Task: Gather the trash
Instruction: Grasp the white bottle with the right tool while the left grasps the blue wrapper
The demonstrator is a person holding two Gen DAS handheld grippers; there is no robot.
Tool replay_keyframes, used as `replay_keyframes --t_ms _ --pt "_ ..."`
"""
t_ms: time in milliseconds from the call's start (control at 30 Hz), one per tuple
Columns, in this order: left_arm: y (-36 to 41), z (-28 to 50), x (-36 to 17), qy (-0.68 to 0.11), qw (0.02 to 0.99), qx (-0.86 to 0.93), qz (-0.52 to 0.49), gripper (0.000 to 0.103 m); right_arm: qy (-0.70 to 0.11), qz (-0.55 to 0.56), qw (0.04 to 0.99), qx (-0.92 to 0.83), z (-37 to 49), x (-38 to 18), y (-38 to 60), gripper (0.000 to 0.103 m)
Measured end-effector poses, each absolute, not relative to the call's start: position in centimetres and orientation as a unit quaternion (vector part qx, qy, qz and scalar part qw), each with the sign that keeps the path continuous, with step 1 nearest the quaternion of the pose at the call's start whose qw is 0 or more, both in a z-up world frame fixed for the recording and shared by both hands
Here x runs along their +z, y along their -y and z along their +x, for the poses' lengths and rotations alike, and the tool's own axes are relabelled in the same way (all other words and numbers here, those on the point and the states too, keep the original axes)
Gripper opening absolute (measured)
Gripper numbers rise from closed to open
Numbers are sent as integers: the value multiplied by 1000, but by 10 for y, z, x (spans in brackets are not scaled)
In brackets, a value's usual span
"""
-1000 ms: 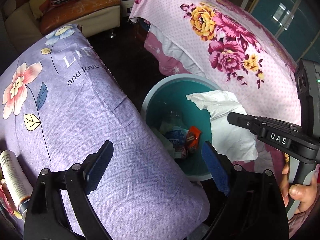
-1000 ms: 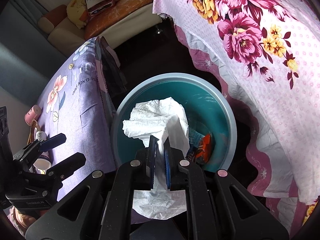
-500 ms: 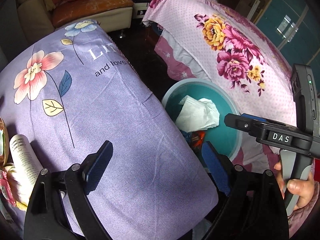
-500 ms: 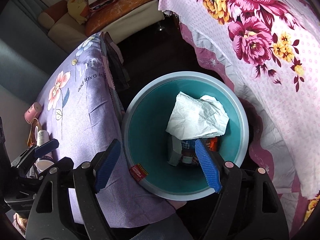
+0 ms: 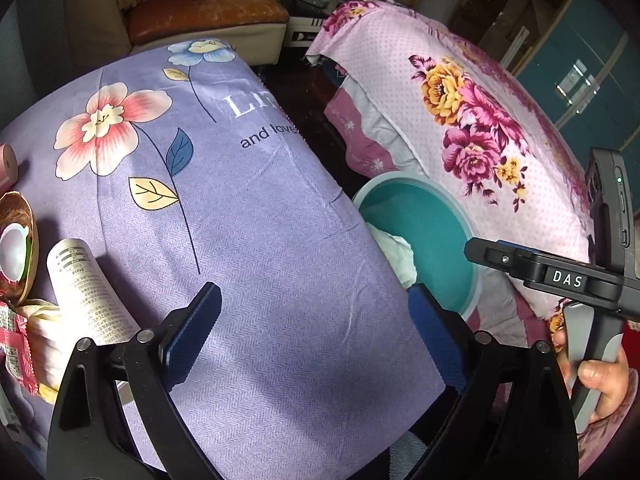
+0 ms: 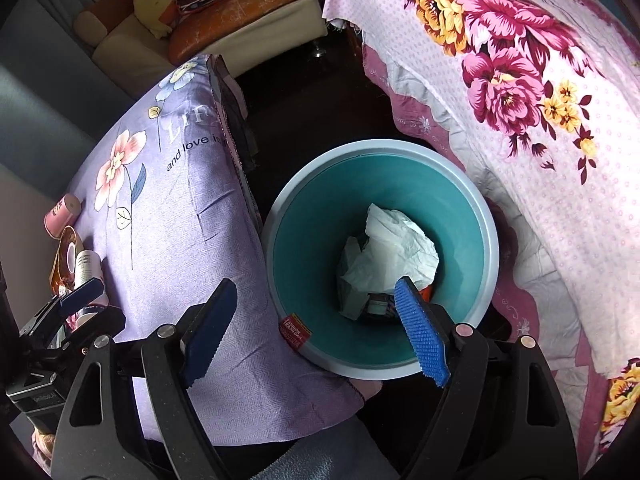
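A teal bin point(image 6: 476, 208) with a pale rim stands on the floor between two cloth-covered surfaces. A crumpled white tissue point(image 6: 394, 250) lies inside it on other wrappers. My right gripper point(image 6: 316, 330) is open and empty above the bin's near rim. My left gripper point(image 5: 316, 332) is open and empty over the purple flowered cloth point(image 5: 240, 216). The bin point(image 5: 436, 236) shows at the right of the left wrist view, with the tissue point(image 5: 396, 254) at its edge. A white tube point(image 5: 86, 288), a red wrapper point(image 5: 14, 344) and a brown bowl point(image 5: 18, 240) lie at the cloth's left edge.
A pink floral cloth point(image 6: 540, 92) covers the surface to the right of the bin. A sofa with cushions point(image 6: 224, 12) stands at the back. A pink roll point(image 6: 62, 212) lies at the purple cloth's far left. The floor between them is dark.
My right gripper opened and let go of the white tissue, which dropped into the bin. My left gripper moved left over the purple cloth, bringing the tube and wrappers into view.
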State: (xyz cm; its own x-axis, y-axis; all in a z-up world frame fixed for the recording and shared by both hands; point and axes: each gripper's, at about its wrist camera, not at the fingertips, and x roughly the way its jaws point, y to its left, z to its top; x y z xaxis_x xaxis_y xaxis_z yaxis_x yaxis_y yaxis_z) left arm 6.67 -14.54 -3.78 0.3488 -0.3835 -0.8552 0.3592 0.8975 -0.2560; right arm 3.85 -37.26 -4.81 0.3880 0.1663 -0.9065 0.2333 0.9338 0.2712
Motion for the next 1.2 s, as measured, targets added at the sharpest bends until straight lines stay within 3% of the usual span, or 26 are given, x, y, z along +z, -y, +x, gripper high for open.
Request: replay_keyframes --t_ms 300,700,1200 --pt "100 57 -24 -510 834 -209 -35 95 -555 148 818 12 45 -31 323 78" --pt "-26 47 -9 -496 857 -111 -85 95 -574 82 809 96 63 -24 203 78" --pt "-167 15 -28 -485 858 13 -167 95 -593 3 790 158 84 -27 94 78"
